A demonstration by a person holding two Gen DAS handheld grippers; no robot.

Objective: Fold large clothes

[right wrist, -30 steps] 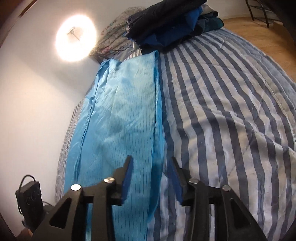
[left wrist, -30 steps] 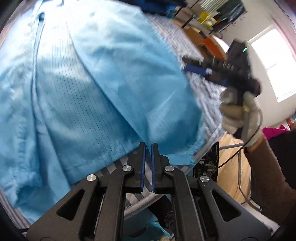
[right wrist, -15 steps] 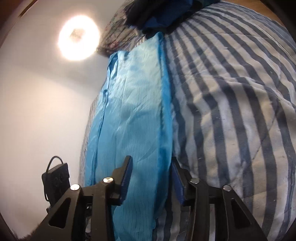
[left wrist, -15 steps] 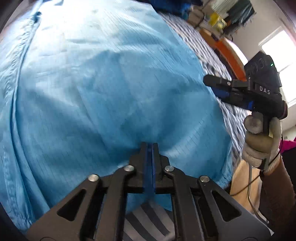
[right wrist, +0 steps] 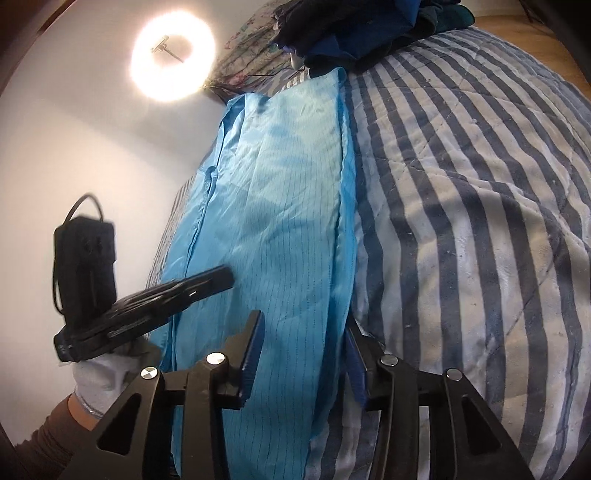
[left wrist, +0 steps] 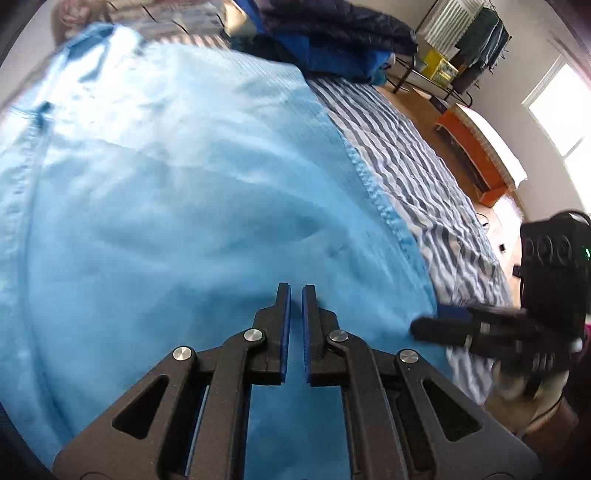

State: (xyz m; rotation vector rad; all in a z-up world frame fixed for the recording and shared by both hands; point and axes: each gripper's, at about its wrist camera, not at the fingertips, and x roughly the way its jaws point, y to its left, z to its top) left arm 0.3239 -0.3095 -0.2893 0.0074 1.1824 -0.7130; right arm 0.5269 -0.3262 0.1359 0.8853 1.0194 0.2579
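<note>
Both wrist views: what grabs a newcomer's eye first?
The light blue garment dominates, laid lengthwise on the striped quilt along the bed's wall side. The right gripper straddles its near edge, jaws apart; the left gripper, jaws nearly together, hangs over the cloth. A glaring ring light is by the wall and dark clothes are heaped at the bed's far end.

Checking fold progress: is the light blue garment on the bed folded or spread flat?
Folded lengthwise. The light blue garment lies as a narrow strip on the striped bedspread, with layered edges along its right side.
</note>
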